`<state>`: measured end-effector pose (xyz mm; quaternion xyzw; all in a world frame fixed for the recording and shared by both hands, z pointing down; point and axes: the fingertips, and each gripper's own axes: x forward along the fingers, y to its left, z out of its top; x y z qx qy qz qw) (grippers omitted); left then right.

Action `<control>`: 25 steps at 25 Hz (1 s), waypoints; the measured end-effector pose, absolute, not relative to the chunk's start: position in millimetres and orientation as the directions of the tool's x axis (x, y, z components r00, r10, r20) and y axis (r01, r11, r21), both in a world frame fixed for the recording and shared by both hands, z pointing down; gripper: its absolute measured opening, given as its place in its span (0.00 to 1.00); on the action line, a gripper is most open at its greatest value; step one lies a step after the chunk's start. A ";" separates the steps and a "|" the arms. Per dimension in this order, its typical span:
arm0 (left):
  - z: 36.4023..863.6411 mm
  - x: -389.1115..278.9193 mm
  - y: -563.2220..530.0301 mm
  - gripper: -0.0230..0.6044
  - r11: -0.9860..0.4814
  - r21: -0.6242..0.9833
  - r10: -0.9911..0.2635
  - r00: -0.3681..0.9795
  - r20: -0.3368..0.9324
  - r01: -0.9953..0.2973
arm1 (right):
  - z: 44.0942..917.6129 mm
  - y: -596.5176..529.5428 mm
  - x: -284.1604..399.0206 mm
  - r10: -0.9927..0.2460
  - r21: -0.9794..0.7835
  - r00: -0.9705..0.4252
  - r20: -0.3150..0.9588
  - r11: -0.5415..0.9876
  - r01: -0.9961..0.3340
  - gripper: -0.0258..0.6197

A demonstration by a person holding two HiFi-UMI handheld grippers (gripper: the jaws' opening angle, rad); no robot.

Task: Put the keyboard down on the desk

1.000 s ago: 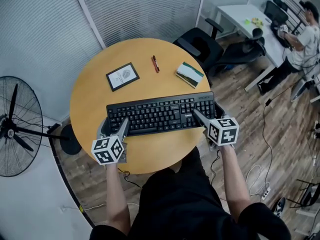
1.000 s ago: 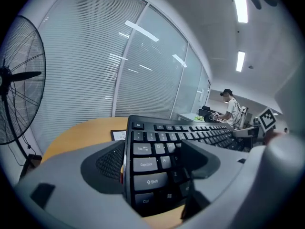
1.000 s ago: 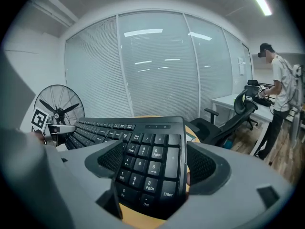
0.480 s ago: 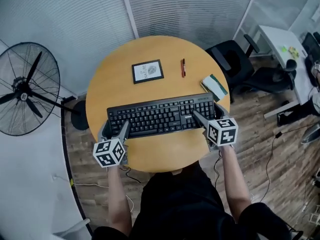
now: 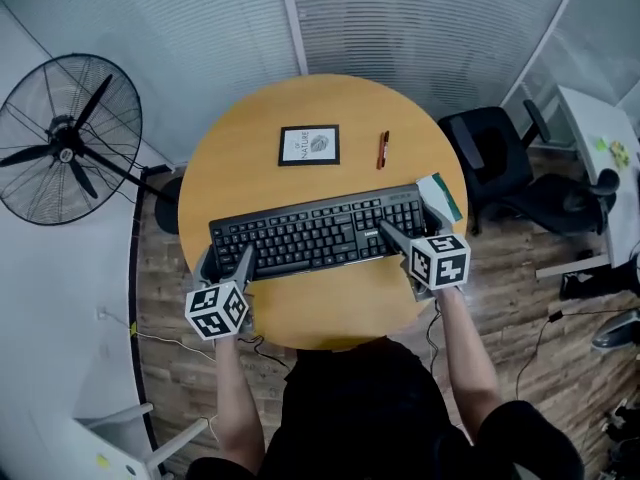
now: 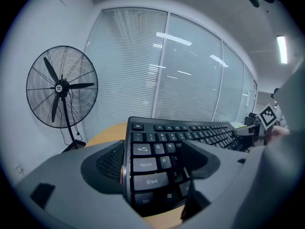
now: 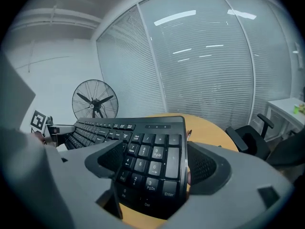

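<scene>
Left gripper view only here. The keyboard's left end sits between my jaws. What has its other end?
Observer: The right gripper is shut on the numpad end of the keyboard.
Operator: Anything on the desk beyond the keyboard?
Observer: A card and a red pen, both apart from it.
Operator: And by the right end?
Observer: A booklet lies by that far corner. The head view doesn't settle whether they touch.
</scene>
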<state>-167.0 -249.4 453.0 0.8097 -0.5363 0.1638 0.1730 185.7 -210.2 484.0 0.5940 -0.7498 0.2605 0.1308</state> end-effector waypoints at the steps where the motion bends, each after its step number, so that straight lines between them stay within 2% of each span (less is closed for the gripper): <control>1: 455.2 -165.4 -245.6 0.60 -0.348 0.103 -0.817 0.355 0.455 -0.932 | 487.0 -212.6 188.0 -0.815 -0.238 -0.276 0.509 0.175 -0.955 0.69; 14: 511.3 -175.2 -182.5 0.60 -0.114 0.129 -0.844 0.165 0.511 -0.985 | 537.6 -233.1 176.3 -0.677 -0.246 -0.448 0.584 0.378 -0.892 0.69; 25: 563.7 -179.6 -181.5 0.60 -0.072 0.127 -0.817 0.131 0.561 -0.989 | 594.2 -242.7 169.8 -0.609 -0.272 -0.472 0.637 0.395 -0.878 0.68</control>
